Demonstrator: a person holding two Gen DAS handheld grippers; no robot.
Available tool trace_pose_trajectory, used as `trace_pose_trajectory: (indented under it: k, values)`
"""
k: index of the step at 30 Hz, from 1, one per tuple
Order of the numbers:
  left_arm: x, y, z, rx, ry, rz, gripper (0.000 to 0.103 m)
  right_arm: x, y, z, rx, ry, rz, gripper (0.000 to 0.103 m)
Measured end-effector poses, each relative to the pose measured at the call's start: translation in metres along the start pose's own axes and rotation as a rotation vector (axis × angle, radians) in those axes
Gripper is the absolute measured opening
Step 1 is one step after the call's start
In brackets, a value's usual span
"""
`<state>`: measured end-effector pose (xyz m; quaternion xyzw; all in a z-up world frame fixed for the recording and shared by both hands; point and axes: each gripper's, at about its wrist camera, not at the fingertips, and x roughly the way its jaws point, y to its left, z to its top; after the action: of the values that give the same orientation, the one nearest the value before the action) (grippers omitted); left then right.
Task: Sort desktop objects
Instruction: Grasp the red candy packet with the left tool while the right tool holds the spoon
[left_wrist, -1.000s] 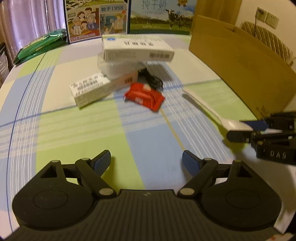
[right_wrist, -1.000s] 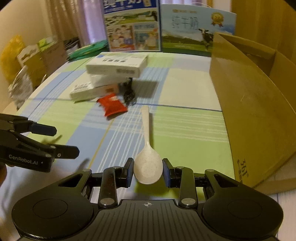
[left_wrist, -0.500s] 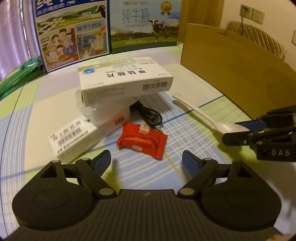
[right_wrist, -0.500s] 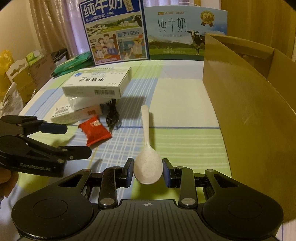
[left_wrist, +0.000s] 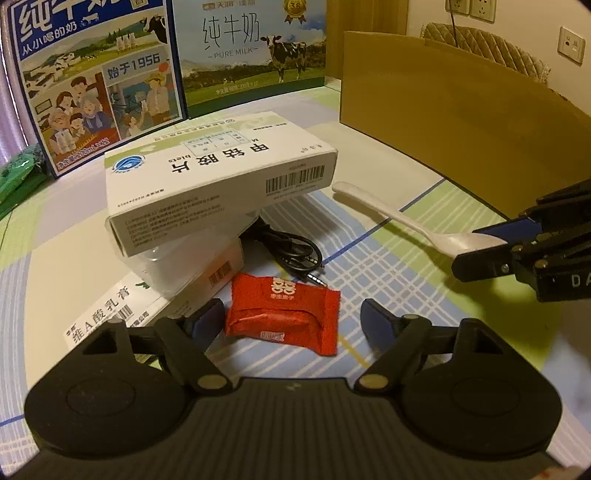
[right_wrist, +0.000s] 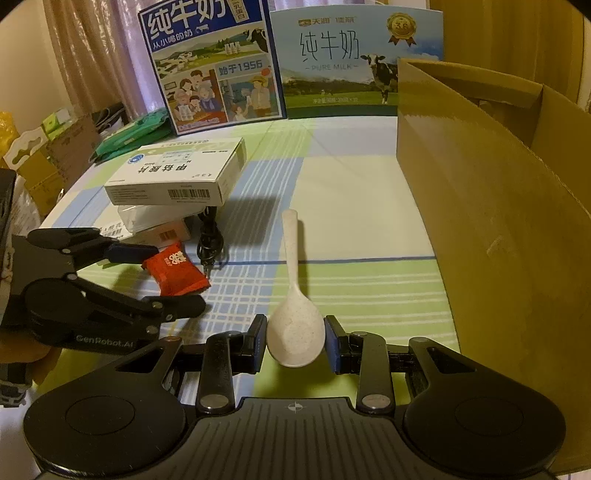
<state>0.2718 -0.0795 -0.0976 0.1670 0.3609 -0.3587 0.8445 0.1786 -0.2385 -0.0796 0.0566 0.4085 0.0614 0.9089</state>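
**Left tongs now straddle the red packet; right tongs carry the spoon**

In the last second I have brought my left tongs (left_wrist: 291, 317) forward across the table (left_wrist: 388, 280). A second ago they hung over bare checked cloth with the pile well ahead; now the red snack packet (left_wrist: 282, 314) lies between the wide-open fingers, neither pad touching it as far as I can tell. The white medicine box (left_wrist: 221, 184) stacked on the clear container sits just beyond, far left, with the black cable (left_wrist: 291, 251) beside it.

My right tongs (right_wrist: 295, 341) have not changed their grip: narrowed onto the bowl of the white spoon (right_wrist: 295, 295), the handle pointing away. The spoon looks lifted slightly off the table, though I cannot be sure. The cardboard box (right_wrist: 498, 229) stands just to the right.

I judge the packet ready to pinch, and the spoon close to going into the box.
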Motion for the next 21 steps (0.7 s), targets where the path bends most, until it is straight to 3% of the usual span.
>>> trace_pose_trajectory:
  k: [2,9,21]
  values:
    - [0.0,0.002,0.002,-0.006,0.003,-0.014,0.061,0.0,0.001,-0.001,0.001,0.006,0.003,0.03]
    - [-0.016,-0.012,-0.005,-0.023,0.032,0.012,0.046,-0.001,0.003,-0.007,0.016,0.022,-0.003,0.03]
    - [-0.09,-0.069,-0.058,-0.08,0.108,0.03,0.046,-0.06,0.013,-0.056,0.049,0.028,-0.002,0.03]
